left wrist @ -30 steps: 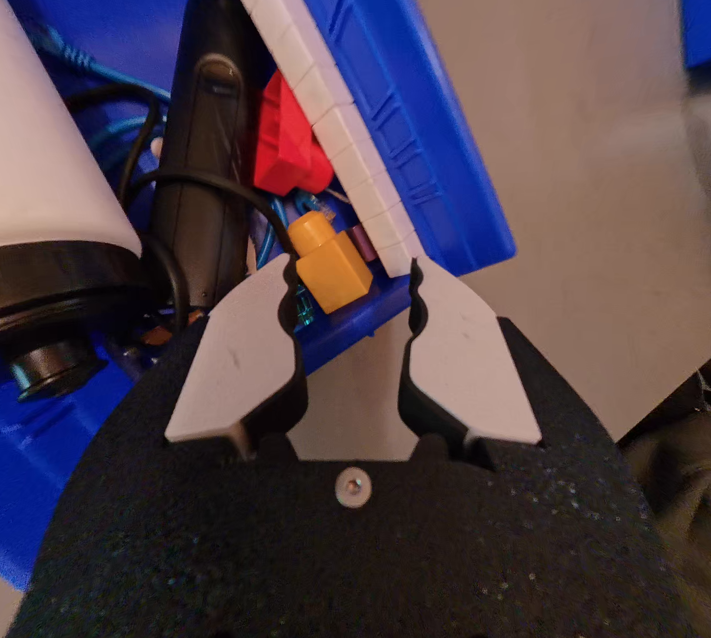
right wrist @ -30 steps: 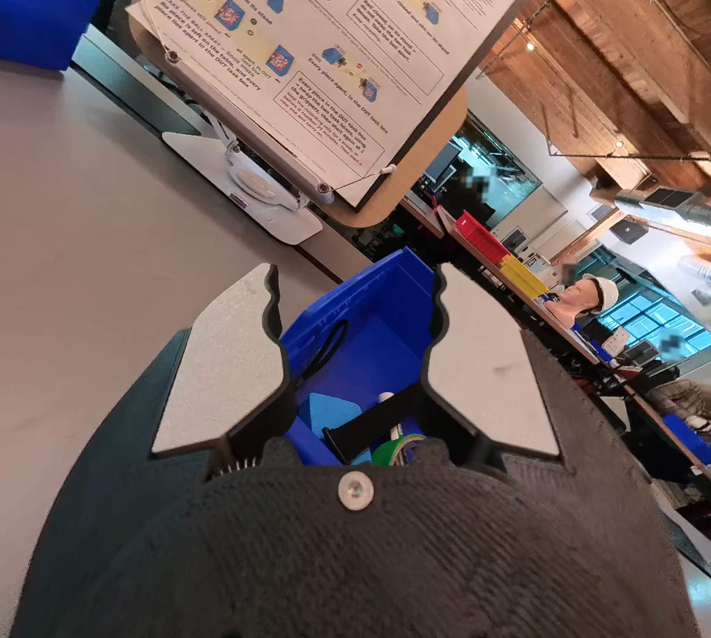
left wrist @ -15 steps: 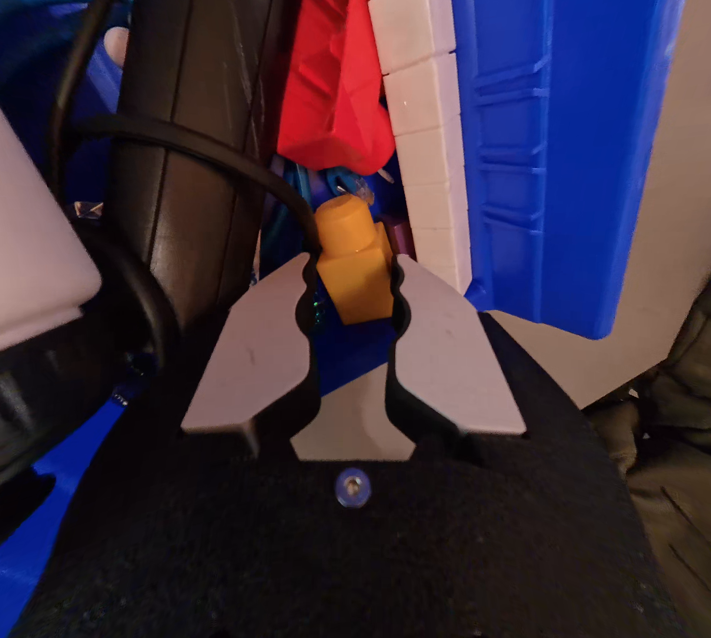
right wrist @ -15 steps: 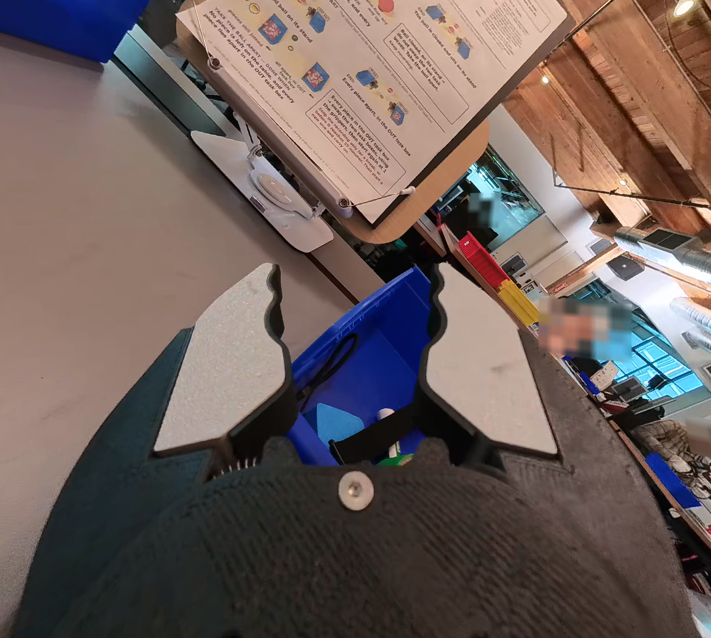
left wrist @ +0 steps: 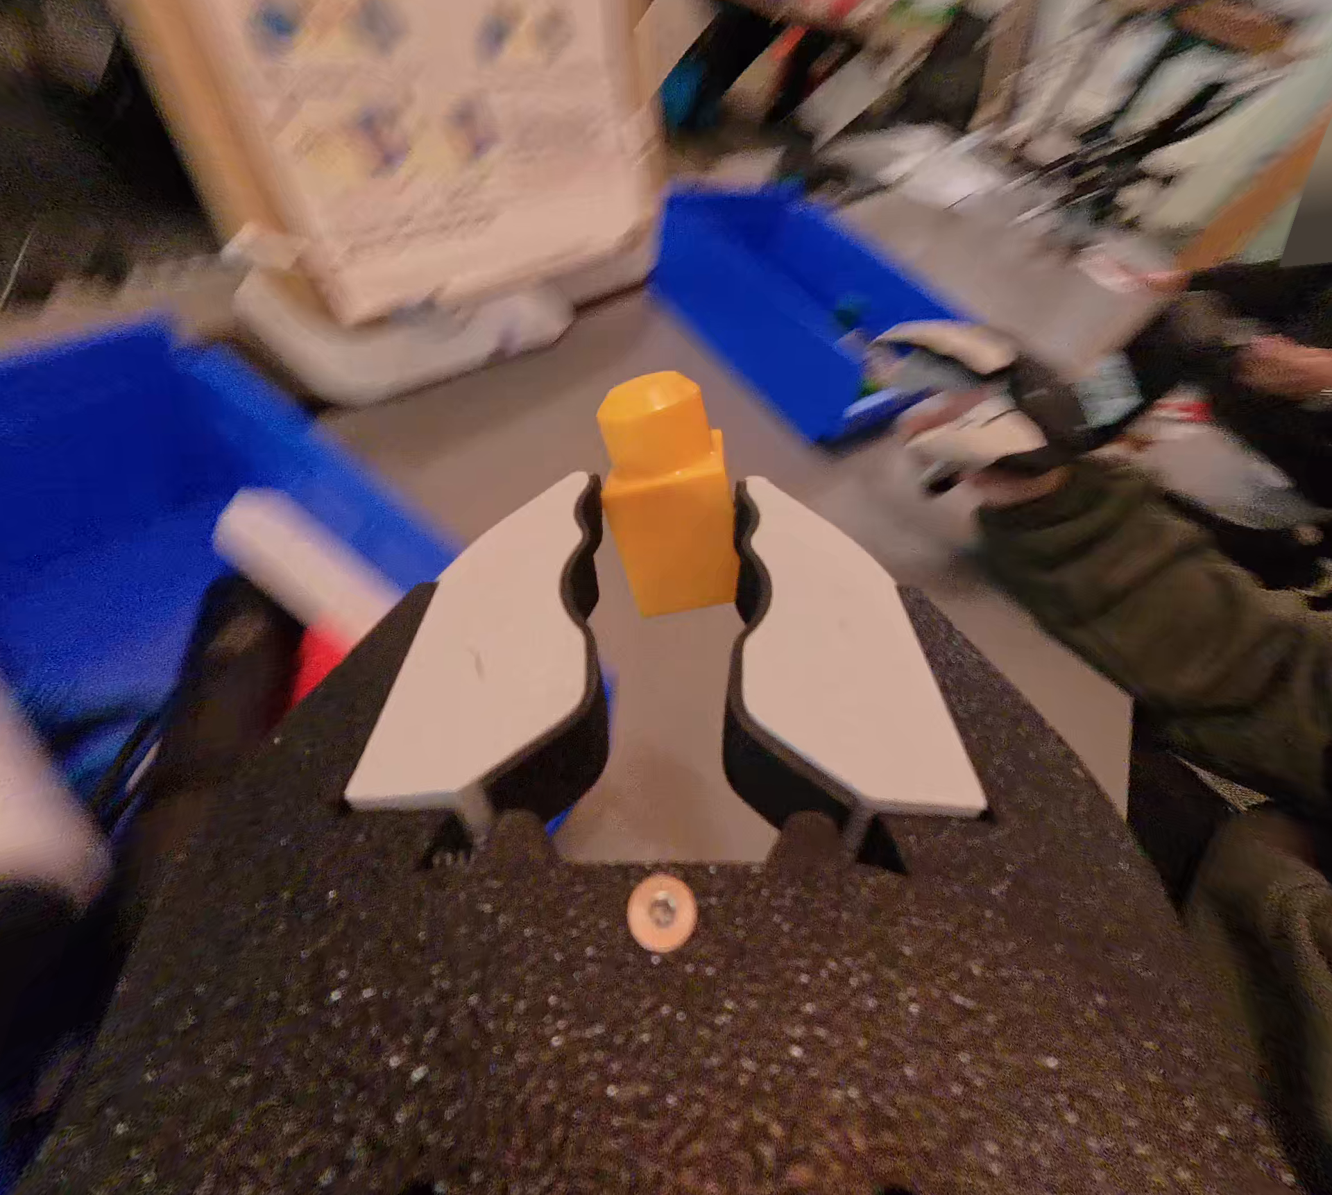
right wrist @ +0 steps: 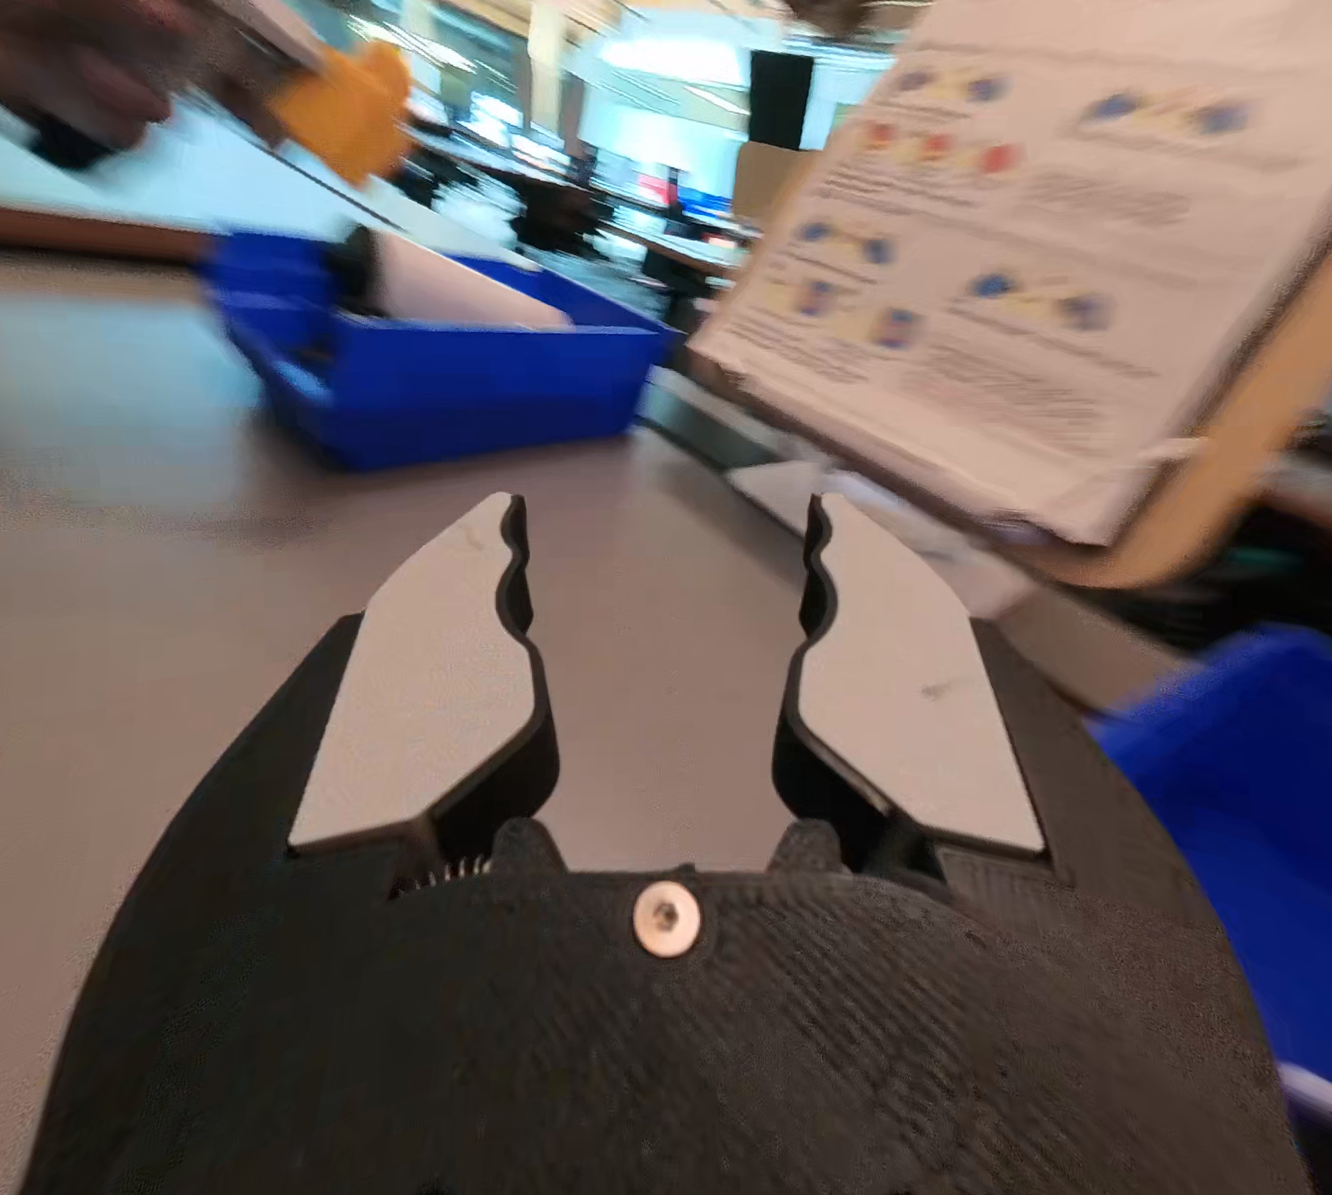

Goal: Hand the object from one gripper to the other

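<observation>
Orange block held aloft, ready to change grippers

The left gripper [left wrist: 667,512] had its fingers clamped on the orange block [left wrist: 667,512], its stud poking beyond the fingertips above the bench [left wrist: 504,440]. The right gripper [right wrist: 663,512] waited well off to one side, fingers apart and empty. With both views smeared by motion, a hurried, misaligned meeting could knock the block loose.

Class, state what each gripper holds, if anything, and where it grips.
Left gripper pinches the orange block by its square body's sides; right gripper holds nothing.
</observation>
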The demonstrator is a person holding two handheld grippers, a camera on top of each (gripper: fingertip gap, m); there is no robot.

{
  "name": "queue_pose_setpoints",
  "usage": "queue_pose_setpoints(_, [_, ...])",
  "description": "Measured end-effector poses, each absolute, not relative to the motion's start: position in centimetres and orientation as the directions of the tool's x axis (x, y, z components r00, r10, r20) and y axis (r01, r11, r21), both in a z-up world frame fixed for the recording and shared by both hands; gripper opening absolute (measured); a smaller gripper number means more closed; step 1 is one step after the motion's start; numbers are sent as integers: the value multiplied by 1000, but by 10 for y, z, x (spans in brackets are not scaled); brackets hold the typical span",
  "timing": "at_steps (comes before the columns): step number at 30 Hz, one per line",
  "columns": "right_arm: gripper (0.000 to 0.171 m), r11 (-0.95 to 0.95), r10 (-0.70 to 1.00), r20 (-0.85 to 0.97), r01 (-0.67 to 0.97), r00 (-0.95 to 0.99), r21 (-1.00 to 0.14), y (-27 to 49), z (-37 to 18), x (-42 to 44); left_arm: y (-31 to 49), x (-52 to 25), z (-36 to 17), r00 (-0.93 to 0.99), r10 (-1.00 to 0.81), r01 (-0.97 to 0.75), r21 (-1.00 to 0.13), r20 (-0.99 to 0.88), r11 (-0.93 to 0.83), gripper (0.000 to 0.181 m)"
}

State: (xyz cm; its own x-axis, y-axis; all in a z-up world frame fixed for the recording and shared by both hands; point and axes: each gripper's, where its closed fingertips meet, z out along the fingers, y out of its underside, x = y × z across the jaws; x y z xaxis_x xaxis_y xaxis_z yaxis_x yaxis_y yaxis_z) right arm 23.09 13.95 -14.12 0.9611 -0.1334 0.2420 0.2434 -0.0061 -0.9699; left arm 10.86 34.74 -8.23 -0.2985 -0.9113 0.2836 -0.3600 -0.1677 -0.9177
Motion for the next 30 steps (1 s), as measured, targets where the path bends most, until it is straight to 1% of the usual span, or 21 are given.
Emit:
queue_pose_setpoints(2, [77,73,98,18,11,995,-997,154,-136,189,299,113,-68,-490,-847,-153,-977,205,-148,34])
queue_pose_setpoints(4, [74,93,282,-170,-203,944,-975,163,-129,155,252,117,-68,-645,-751,-5,-984,141,-180,34])
queue_pose_setpoints(5, [71,83,335,-227,-269,914,-960,167,-128,144,232,121,-71,-700,-704,39,-978,121,-207,34])
queue_pose_setpoints(7, [69,54,368,-267,-307,891,-950,174,-133,132,205,135,-82,-752,-653,82,-970,90,-228,34])
queue_pose_setpoints(11, [66,59,291,-245,-273,925,-960,179,-146,141,176,158,-103,-799,-597,95,-967,66,-235,34])
queue_pose_setpoints(15, [52,84,264,-288,-319,921,-944,173,-146,157,167,162,-127,-819,-571,84,-973,55,-215,34])
queue_pose_setpoints(17, [38,49,284,-260,-285,923,-957,172,-152,154,167,162,-134,-820,-569,76,-973,64,-219,34])
queue_pose_setpoints(20, [37,7,268,-206,-215,941,-976,173,-156,155,170,162,-140,-816,-573,55,-977,76,-207,34])
queue_pose_setpoints(22, [37,-2,190,-125,-127,974,-992,174,-158,163,174,167,-144,-785,-604,11,-973,135,-231,34])
queue_pose_setpoints(23, [37,-6,105,-59,-58,993,-998,174,-159,173,179,171,-144,-746,-648,12,-970,155,-244,34])
queue_pose_setpoints(24, [37,-28,-7,30,30,1000,-999,173,-162,186,184,176,-144,-695,-700,29,-967,163,-254,40])
queue_pose_setpoints(26, [37,-117,-207,263,243,942,-963,166,-164,210,190,184,-147,-602,-773,17,-965,199,-262,47])
queue_pose_setpoints(28, [37,-190,-304,466,426,831,-884,160,-160,220,187,191,-155,-537,-796,-61,-954,280,-294,56])
queue_pose_setpoints(30, [37,-269,-334,595,531,731,-804,160,-161,221,179,196,-158,-505,-777,-116,-922,375,-369,61])
